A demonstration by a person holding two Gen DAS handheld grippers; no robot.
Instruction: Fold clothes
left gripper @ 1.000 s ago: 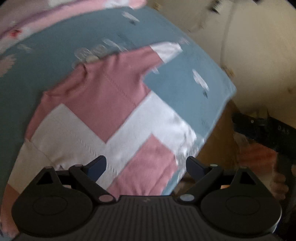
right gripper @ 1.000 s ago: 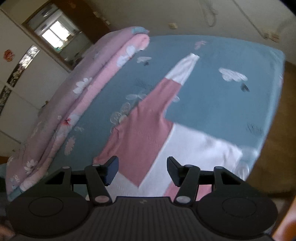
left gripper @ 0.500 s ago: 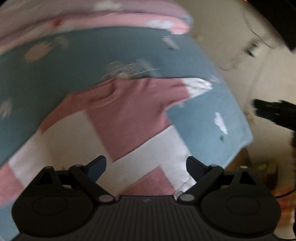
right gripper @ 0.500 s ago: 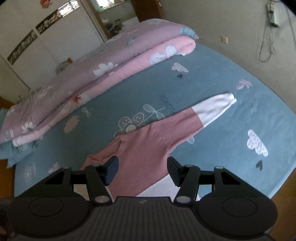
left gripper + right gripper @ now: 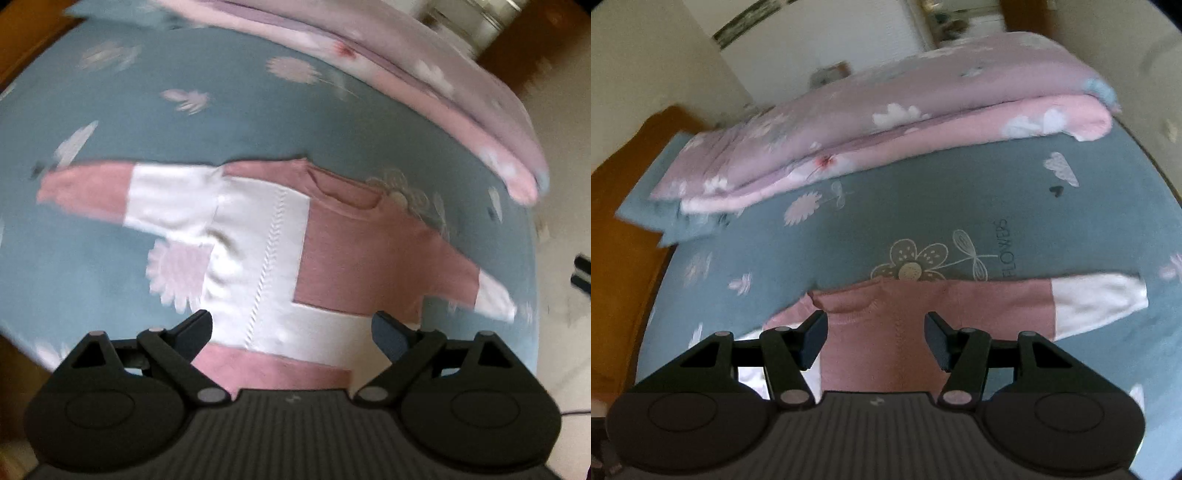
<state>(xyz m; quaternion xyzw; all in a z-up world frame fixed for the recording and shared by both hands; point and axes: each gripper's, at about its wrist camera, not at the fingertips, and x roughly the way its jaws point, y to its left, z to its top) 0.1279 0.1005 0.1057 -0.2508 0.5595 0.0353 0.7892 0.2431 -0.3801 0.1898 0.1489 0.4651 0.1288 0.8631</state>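
**Sweater spread flat on a bed, both grippers above it with nothing held**

A bed [image 5: 923,221] covered in a blue-grey sheet printed with flowers and clouds fills both views. Along its far side lies a folded pink and lilac quilt [image 5: 886,122], well apart from the garment.

The task's thing, a pink and white colour-block sweater [image 5: 295,258], lies spread flat near the front edge of the bed, neckline away from the cameras and both sleeves stretched out to the sides. No fold is made in it, so the work looks to be at its start.

The left gripper [image 5: 291,328] hangs over the hem, its jaws wide apart and empty. The right gripper [image 5: 875,336] hangs over the pink chest panel just below the collar, its jaws also apart and empty.

Likely risks, as a judgement. The hem lies close to the bed's front edge, so a pull toward the person could drag the sweater off the mattress. The knit looks soft and loose; jaws closing on it may pinch only the top layer, leaving the back panel behind and the fold crooked. They may also catch the sheet beneath and lift it with the garment. The left view is blurred, so an accurate grasp point is hard to judge from it.
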